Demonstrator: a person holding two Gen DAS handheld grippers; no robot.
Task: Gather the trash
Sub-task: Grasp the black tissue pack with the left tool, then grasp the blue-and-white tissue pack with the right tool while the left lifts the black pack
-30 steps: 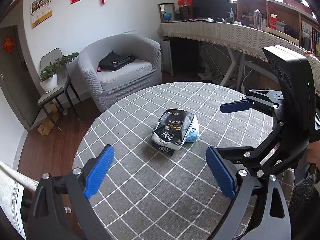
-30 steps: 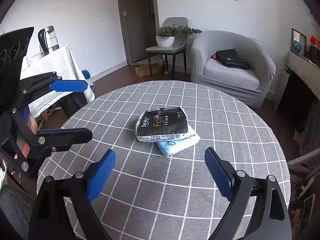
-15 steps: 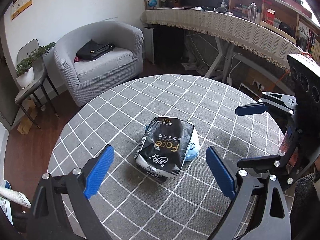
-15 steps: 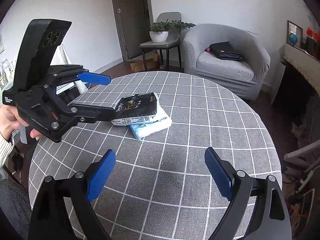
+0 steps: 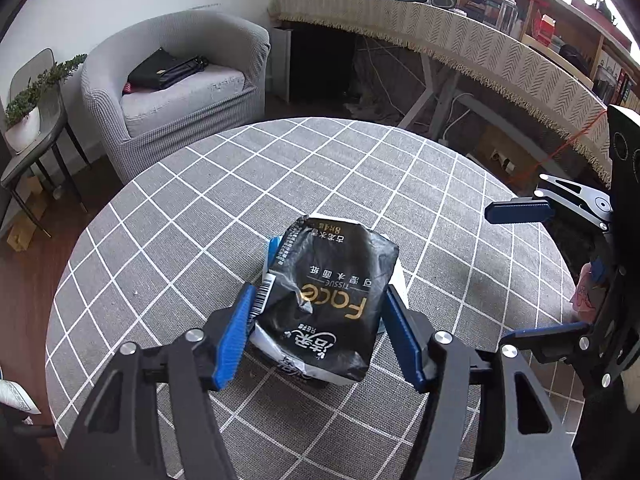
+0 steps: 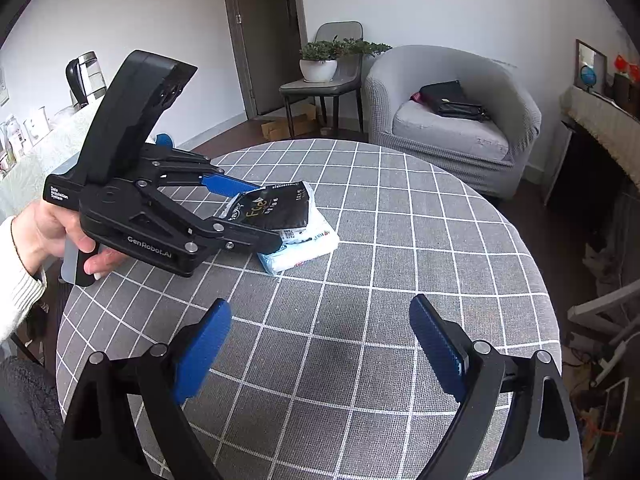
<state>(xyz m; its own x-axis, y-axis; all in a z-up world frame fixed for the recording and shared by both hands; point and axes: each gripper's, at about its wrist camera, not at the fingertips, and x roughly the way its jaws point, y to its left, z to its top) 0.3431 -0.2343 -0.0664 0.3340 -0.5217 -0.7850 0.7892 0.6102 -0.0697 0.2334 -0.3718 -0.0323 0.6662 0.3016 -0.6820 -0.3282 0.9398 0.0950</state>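
The black tissue pack [image 5: 332, 300] is glossy, crinkled plastic film. The tablecloth [image 5: 400, 184] is matt woven cloth. The armchair [image 5: 176, 108] is ribbed fabric.

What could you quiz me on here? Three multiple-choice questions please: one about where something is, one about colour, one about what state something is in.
1. Where does the black tissue pack lie?
A. on the armchair
B. on top of a pale blue pack on the round table
C. on the floor

2. What colour are the gripper pads?
A. red
B. green
C. blue

3. What is between the right gripper's pads?
A. nothing
B. the black pack
C. a cup

Answers:
1 B: the pale blue pack shows beneath it on the checked table.
2 C: the pads are blue on both tools.
3 A: the right gripper stands open over bare cloth, while the left gripper is closing around the black pack.
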